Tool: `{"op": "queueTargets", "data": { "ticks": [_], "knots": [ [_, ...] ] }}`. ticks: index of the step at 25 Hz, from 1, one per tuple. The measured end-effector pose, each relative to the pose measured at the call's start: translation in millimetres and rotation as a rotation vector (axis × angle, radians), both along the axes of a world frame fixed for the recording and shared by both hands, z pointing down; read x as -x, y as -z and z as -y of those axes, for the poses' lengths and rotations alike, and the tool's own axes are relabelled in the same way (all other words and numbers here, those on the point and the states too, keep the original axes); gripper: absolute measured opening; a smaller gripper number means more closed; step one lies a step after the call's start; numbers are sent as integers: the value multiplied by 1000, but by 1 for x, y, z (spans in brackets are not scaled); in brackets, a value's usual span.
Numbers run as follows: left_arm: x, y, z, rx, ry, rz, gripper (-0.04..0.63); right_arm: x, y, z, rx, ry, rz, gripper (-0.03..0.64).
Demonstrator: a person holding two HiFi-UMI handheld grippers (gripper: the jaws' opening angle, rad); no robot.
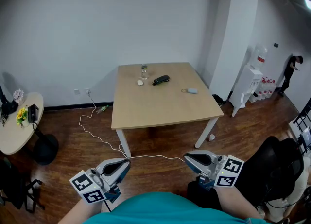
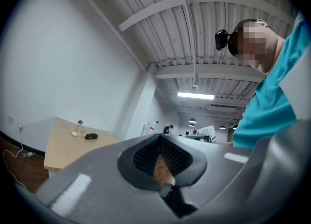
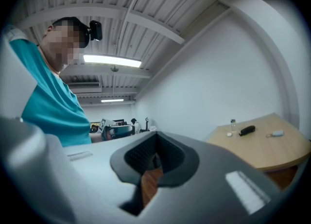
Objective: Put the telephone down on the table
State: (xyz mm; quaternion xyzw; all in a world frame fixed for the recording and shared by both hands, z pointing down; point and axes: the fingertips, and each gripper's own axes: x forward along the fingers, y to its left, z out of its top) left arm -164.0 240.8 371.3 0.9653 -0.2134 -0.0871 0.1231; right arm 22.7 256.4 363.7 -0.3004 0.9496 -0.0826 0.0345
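Too small to identify on the table [image 1: 160, 106]: pale bit [image 1: 140, 82] beside the bottle [image 1: 144, 70], grey-blue piece [image 1: 192, 91] near the right edge. Cut off by the head view's left edge: round side table [image 1: 13, 139]. Partly covered by the right gripper [image 1: 187, 158]: black chair [image 1: 272, 164]. Telephone [image 1: 161, 79] only a dark shape, no detail

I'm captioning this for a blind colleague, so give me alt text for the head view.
A light wooden table stands near a white wall, with a black telephone, a small bottle and smaller items on it. Nearer the camera, the left gripper and right gripper hang low over the wood floor, fingers together and empty.
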Motion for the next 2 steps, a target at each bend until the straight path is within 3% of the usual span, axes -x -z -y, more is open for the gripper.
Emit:
{"op": "queueTargets", "data": {
  "ticks": [2],
  "knots": [
    [-1,-1,-1,0,-1,0,6,0,-1,-1,1,2,-1,1]
  ]
}}
